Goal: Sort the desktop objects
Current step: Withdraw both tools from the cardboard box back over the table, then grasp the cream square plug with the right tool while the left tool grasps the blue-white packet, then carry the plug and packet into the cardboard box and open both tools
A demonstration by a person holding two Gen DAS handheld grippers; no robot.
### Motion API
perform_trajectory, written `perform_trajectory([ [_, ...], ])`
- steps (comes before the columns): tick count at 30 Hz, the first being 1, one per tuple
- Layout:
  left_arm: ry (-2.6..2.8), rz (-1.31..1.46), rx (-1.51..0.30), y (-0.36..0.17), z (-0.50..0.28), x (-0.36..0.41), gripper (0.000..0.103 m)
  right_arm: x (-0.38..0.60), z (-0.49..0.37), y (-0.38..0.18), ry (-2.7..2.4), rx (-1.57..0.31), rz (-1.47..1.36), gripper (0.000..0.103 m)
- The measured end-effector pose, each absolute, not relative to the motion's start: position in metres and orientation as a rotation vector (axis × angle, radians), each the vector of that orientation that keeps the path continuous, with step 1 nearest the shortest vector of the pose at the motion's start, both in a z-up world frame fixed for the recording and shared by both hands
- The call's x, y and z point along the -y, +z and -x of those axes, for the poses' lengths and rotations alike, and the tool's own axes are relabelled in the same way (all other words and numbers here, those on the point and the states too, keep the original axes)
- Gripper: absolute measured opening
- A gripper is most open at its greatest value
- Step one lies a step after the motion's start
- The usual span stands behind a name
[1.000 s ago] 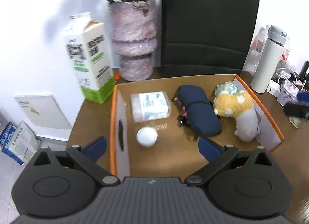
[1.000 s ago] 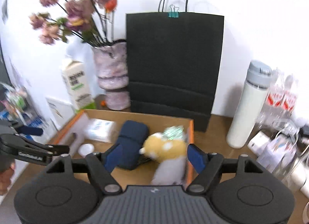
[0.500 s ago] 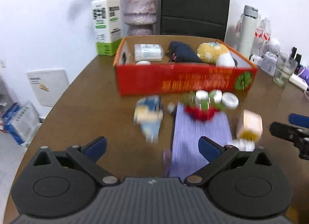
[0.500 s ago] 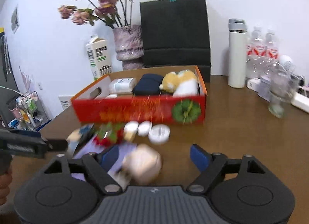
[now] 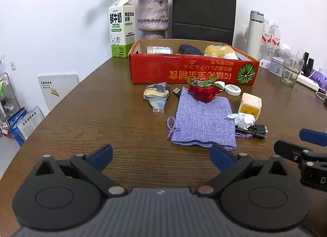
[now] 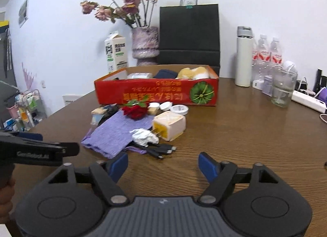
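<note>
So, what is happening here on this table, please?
A person holds a gripper in each hand above a wooden table and is sorting small things into a red cardboard box. The left gripper is open and empty. The right gripper is also empty, its jaws closing. A purple knitted pouch, a red rose, a yellow charger and black cables lie unsorted before the box.

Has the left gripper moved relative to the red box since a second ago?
Yes. The left gripper has pulled back from over the red box, whose front wall now shows beyond the purple pouch.
</note>
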State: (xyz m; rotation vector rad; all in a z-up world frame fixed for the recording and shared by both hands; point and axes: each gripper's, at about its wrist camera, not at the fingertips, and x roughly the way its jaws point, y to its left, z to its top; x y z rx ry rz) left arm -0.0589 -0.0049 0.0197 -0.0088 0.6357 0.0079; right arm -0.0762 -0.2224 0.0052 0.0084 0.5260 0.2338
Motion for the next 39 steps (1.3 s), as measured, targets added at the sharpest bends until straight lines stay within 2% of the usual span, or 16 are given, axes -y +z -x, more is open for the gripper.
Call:
perform_trajectory([
  [7, -0.027, 0.012, -0.623, 0.023, 0.054, -0.001, 0.101, 0.217, 0.077, 0.004, 0.238, -0.527, 0.005, 0.067],
  [14, -0.063, -0.009, -0.584, 0.048, -0.030, -0.024, 0.100, 0.218, 0.040, 0.013, 0.266, -0.525, -0.022, 0.068],
  [19, -0.111, -0.013, -0.684, 0.034, -0.089, -0.030, 0.087, 0.213, -0.008, 0.009, 0.273, -0.576, -0.152, 0.064],
  [26, -0.144, -0.020, -0.724, 0.016, -0.124, -0.027, 0.082, 0.199, -0.039, 0.001, 0.184, -0.610, -0.125, 0.058],
  [29, -0.146, -0.023, -0.731, 0.009, -0.129, -0.026, 0.073, 0.195, -0.049, -0.001, 0.198, -0.604, -0.113, 0.046],
  [32, -0.164, -0.008, -0.724, 0.009, -0.127, -0.030, 0.050, 0.191, -0.057, -0.004, 0.189, -0.618, -0.087, 0.043],
  [35, -0.162, -0.021, -0.716, 0.009, -0.120, -0.032, 0.044, 0.191, -0.064, -0.008, 0.190, -0.654, -0.087, 0.041],
  [37, -0.184, -0.023, -0.692, 0.013, -0.111, -0.034, 0.032, 0.193, -0.064, -0.008, 0.197, -0.651, -0.094, 0.040],
  [39, -0.184, -0.011, -0.666, 0.018, -0.105, -0.037, 0.025, 0.196, -0.062, -0.007, 0.184, -0.646, -0.109, 0.038],
])
